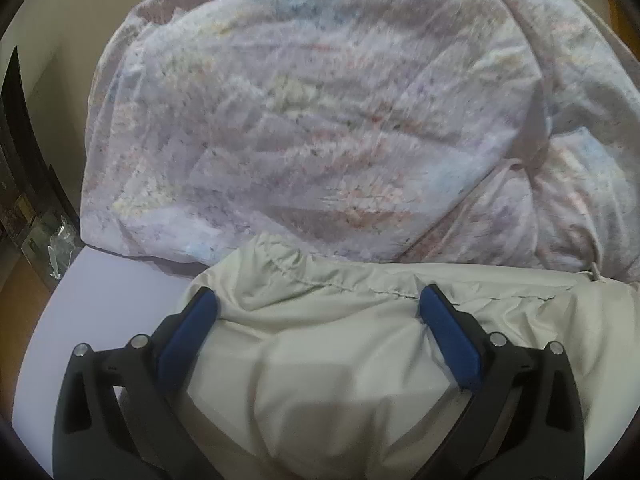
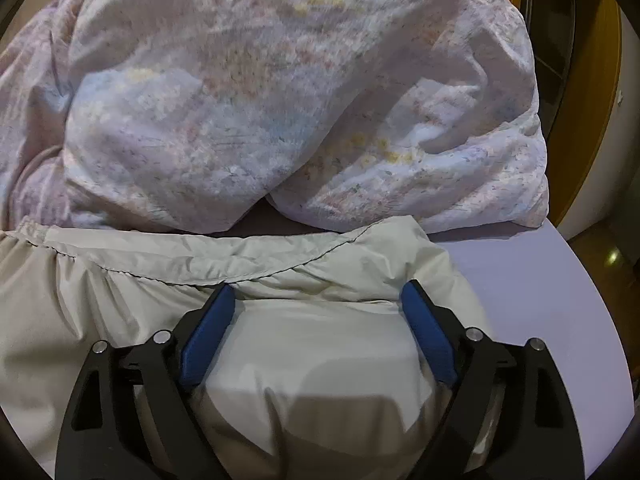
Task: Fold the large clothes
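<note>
A pale grey-beige puffy garment [image 1: 340,360] lies on a light lavender table, with a stitched gathered hem along its far edge. My left gripper [image 1: 318,300] is open, its blue pads [image 1: 192,332] spread wide over the garment's left end. In the right wrist view the same garment [image 2: 320,352] fills the lower frame. My right gripper [image 2: 316,298] is open, its blue pads [image 2: 424,332] straddling a puffed fold near the garment's right end. Neither gripper holds cloth.
A big crumpled pastel floral cloth [image 1: 320,120] is heaped just behind the garment, also in the right wrist view [image 2: 280,100]. The table [image 1: 112,300] shows bare at the left edge and at the right [image 2: 540,300]. Dark furniture [image 1: 24,160] stands left; a wooden door frame [image 2: 592,80] right.
</note>
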The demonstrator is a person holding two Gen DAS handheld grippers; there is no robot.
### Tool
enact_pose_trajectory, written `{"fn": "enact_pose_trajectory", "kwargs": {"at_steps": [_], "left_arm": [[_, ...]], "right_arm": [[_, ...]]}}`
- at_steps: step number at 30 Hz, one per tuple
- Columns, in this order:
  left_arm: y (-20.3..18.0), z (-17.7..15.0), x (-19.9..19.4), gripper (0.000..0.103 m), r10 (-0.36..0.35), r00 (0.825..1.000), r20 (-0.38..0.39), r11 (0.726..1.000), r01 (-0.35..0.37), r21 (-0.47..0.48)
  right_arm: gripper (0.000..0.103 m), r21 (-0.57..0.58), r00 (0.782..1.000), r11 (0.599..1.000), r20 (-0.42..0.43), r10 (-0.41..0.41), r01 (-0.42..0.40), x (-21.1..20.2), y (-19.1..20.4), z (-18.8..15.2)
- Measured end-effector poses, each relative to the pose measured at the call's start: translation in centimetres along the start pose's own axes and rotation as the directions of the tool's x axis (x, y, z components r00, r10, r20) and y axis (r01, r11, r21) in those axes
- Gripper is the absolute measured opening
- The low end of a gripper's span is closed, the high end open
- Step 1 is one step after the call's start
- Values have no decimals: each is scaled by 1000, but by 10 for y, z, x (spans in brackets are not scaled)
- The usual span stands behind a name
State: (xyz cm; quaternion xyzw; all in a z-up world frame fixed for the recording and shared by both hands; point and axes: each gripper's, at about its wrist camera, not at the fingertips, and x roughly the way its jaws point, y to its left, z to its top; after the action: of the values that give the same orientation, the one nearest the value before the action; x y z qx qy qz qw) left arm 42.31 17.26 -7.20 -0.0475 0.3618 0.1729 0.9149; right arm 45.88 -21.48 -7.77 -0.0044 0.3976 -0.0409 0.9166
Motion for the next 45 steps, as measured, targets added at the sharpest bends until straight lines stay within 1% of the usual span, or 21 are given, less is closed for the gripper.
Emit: {"fn": "enact_pose_trajectory", "kwargs": {"at_steps": [4, 7, 15, 23, 24, 25, 26, 30, 32, 34, 35, 36, 38, 41, 43, 44, 45], "left_arm": [[0, 1, 18, 101, 1, 1000, -26, 1000, -1, -16], [1, 1, 27, 101, -9, 999, -39, 1000, 7, -31], [11, -3, 47, 101, -73, 995, -69, 994, 67, -83], [14, -6, 61, 101, -96, 991, -96, 991, 87, -100], [19, -7, 68, 101, -99, 990, -100, 991, 89, -102], [17, -9, 70, 101, -101, 990, -102, 991, 91, -103], [18, -6, 75, 101, -105, 989, -105, 990, 94, -105], [18, -5, 81, 101, -93, 989, -113, 992, 82, -98], [16, -1, 77, 101, -69, 990, -119, 995, 59, -83], [14, -1, 63, 101, -36, 991, -128, 997, 27, -76], [18, -2, 51, 101, -50, 990, -132, 996, 38, -86], [22, -3, 38, 101, -79, 988, -131, 993, 67, -92], [30, -8, 11, 101, -94, 988, -123, 993, 84, -86], [45, -22, -30, 101, -76, 992, -100, 997, 72, -41], [57, -32, -50, 101, -59, 993, -99, 998, 56, -33], [65, -40, -63, 101, -72, 993, -97, 997, 68, -41], [70, -45, -73, 101, -79, 992, -96, 996, 75, -49]], "right_arm": [[93, 8, 999, 1000, -37, 0, 0, 14, 0, 6], [95, 16, 998, 1000, -61, 5, -5, 22, -1, 9], [99, 43, 994, 999, -101, 37, -32, 41, -13, 16], [100, 52, 992, 998, -122, 46, -40, 55, -19, 23], [101, 53, 991, 998, -123, 46, -40, 56, -20, 24], [101, 54, 991, 998, -125, 47, -40, 58, -20, 25], [101, 55, 991, 998, -124, 46, -39, 51, -15, 18], [101, 59, 991, 997, -124, 48, -41, 49, -15, 17], [101, 65, 991, 997, -126, 52, -44, 50, -18, 18], [101, 65, 989, 997, -142, 46, -37, 44, -23, 20], [101, 67, 988, 997, -148, 37, -28, 39, -25, 22], [101, 86, 989, 996, -145, 43, -31, 28, -31, 22], [101, 152, 986, 985, -134, 96, -75, 2, -46, 19], [101, 216, 982, 972, -140, 123, -91, -30, -66, 10], [101, 268, 981, 959, -143, 130, -88, -55, -84, -2], [101, 288, 980, 954, -149, 135, -87, -60, -89, -4], [101, 329, 976, 940, -153, 152, -94, -70, -101, -13]]}}
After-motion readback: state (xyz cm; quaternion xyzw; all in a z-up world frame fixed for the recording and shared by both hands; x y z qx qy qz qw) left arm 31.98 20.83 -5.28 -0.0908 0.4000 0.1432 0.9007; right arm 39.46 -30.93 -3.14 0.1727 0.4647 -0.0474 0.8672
